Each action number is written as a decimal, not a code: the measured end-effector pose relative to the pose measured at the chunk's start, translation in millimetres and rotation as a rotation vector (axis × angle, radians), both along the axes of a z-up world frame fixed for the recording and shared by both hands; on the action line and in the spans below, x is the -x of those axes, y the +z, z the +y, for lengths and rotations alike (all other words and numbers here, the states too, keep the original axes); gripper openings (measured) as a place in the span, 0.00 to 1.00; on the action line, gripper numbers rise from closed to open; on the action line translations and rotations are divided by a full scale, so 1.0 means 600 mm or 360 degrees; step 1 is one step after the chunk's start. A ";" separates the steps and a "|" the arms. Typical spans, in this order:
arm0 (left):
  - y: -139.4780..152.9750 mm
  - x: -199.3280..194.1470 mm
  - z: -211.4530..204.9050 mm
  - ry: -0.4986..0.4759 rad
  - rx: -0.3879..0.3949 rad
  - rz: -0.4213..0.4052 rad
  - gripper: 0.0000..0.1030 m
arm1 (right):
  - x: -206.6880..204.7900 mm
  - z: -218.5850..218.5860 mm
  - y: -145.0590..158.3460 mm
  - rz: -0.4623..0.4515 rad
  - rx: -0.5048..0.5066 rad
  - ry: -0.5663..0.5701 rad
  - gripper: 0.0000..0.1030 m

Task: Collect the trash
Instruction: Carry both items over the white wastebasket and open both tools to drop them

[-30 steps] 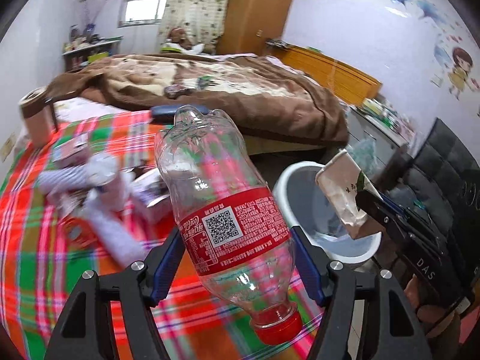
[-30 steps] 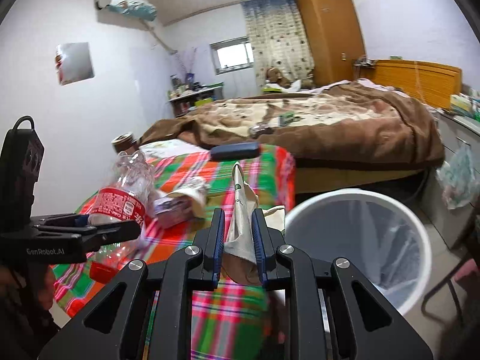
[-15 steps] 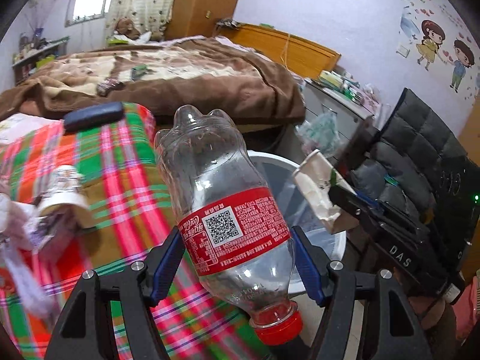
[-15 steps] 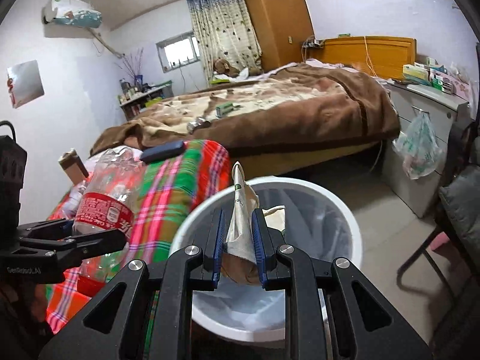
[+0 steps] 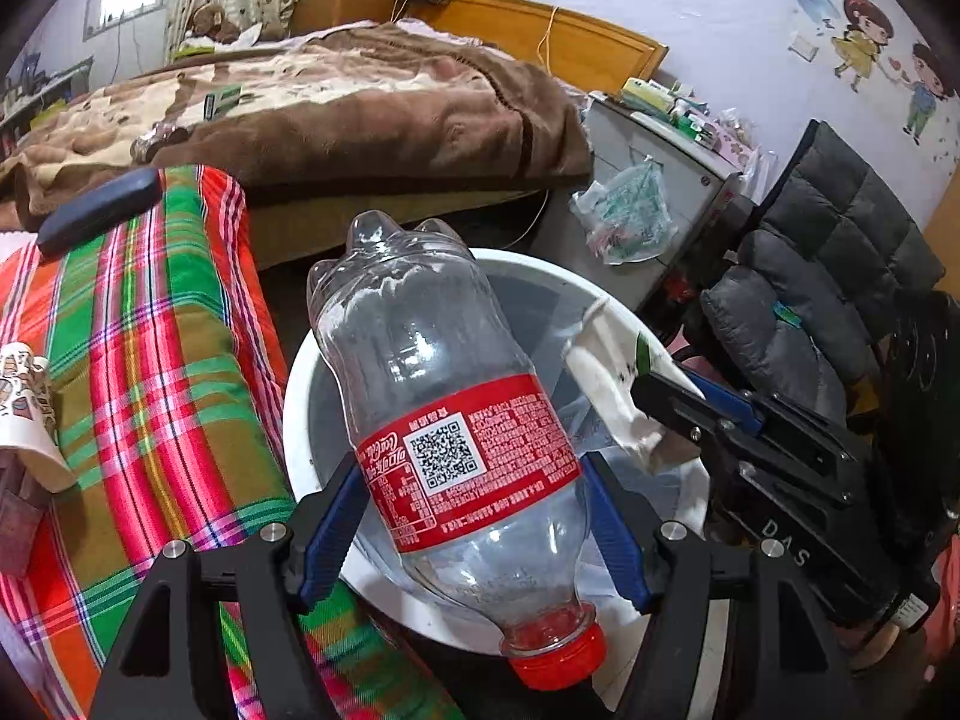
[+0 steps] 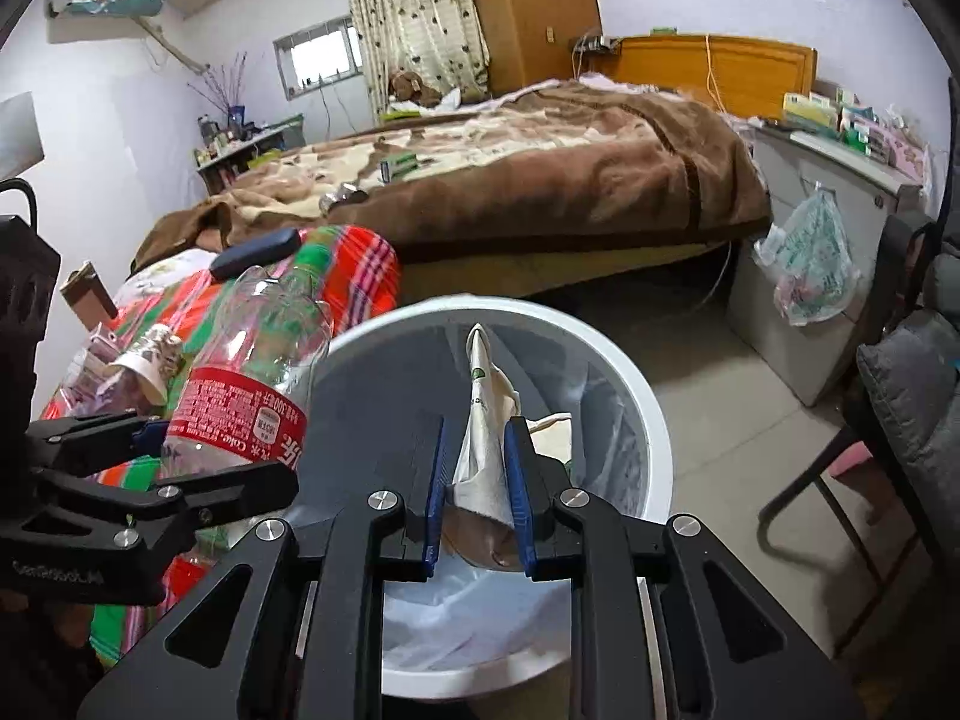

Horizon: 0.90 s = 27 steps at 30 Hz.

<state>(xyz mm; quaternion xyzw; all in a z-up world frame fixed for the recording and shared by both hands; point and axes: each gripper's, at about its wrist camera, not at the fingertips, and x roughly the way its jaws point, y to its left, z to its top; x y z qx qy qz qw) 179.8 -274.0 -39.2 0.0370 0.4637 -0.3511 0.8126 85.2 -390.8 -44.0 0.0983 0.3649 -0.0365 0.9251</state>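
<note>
My left gripper (image 5: 474,510) is shut on an empty clear plastic bottle (image 5: 444,420) with a red label and red cap, cap end toward me, held over the near rim of the white trash bin (image 5: 294,420). The bottle also shows in the right wrist view (image 6: 246,396). My right gripper (image 6: 477,480) is shut on a crumpled paper cup (image 6: 483,420), held over the open mouth of the bin (image 6: 654,420). The cup and the right gripper show in the left wrist view (image 5: 618,384) at the bin's right side. The bin holds a clear liner.
A table with a plaid cloth (image 5: 150,360) stands left of the bin, with a paper cup (image 5: 24,414) and a dark case (image 5: 99,210) on it. A bed with a brown blanket (image 5: 360,102) lies behind. A dark chair (image 5: 840,288) and a cabinet (image 6: 798,276) stand to the right.
Both grippers have moved right, from over the table to over the bin, each still holding its item. The bin now lies directly beneath them.
</note>
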 end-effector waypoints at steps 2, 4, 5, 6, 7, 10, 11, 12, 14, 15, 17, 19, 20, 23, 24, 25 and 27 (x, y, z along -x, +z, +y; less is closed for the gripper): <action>-0.004 -0.002 -0.004 0.0010 -0.0025 -0.0013 0.69 | 0.000 -0.002 -0.002 0.0018 0.0038 -0.0016 0.20; -0.002 0.001 -0.005 -0.0002 -0.0025 -0.0049 0.70 | 0.001 -0.004 -0.003 0.0023 0.0048 -0.0026 0.22; -0.001 0.001 -0.004 -0.0003 -0.0018 -0.0052 0.73 | 0.003 -0.004 -0.001 0.0023 0.0044 -0.0034 0.28; 0.001 0.003 -0.002 -0.0003 0.0003 -0.0050 0.76 | 0.003 -0.006 0.000 0.0022 0.0040 -0.0039 0.36; 0.002 0.002 0.003 0.0002 0.0018 -0.0045 0.76 | 0.003 -0.008 0.001 0.0018 0.0036 -0.0042 0.40; 0.011 0.002 0.016 0.0028 0.0044 -0.0062 0.76 | 0.009 -0.005 0.009 0.0005 0.0033 -0.0044 0.44; 0.014 0.002 0.018 0.0037 0.0049 -0.0068 0.76 | 0.012 -0.002 0.012 -0.0002 0.0035 -0.0045 0.44; 0.020 0.006 0.028 0.0051 0.0060 -0.0079 0.76 | 0.013 -0.001 0.014 -0.0009 0.0037 -0.0047 0.44; 0.028 0.010 0.040 0.0080 0.0065 -0.0110 0.76 | 0.017 0.006 0.024 -0.0039 0.0039 -0.0041 0.44; 0.034 0.016 0.052 0.0100 0.0053 -0.0139 0.76 | 0.014 0.007 0.027 -0.0055 0.0035 -0.0039 0.44; 0.042 0.021 0.072 0.0144 0.0037 -0.0163 0.76 | 0.014 0.014 0.033 -0.0076 0.0026 -0.0033 0.44; 0.050 0.025 0.093 0.0176 0.0052 -0.0167 0.76 | 0.015 0.025 0.039 -0.0102 0.0013 -0.0011 0.44; 0.053 0.028 0.103 0.0193 0.0058 -0.0175 0.76 | 0.016 0.032 0.042 -0.0117 0.0013 0.0006 0.44; 0.063 0.035 0.140 0.0263 0.0080 -0.0199 0.76 | 0.014 0.048 0.045 -0.0131 0.0019 0.0046 0.44; 0.067 0.038 0.158 0.0301 0.0096 -0.0199 0.76 | 0.013 0.053 0.046 -0.0133 0.0017 0.0055 0.44; 0.069 0.040 0.173 0.0334 0.0106 -0.0204 0.76 | 0.012 0.058 0.047 -0.0141 0.0007 0.0071 0.44; 0.071 0.044 0.202 0.0389 0.0113 -0.0217 0.76 | 0.009 0.069 0.049 -0.0150 -0.0007 0.0098 0.44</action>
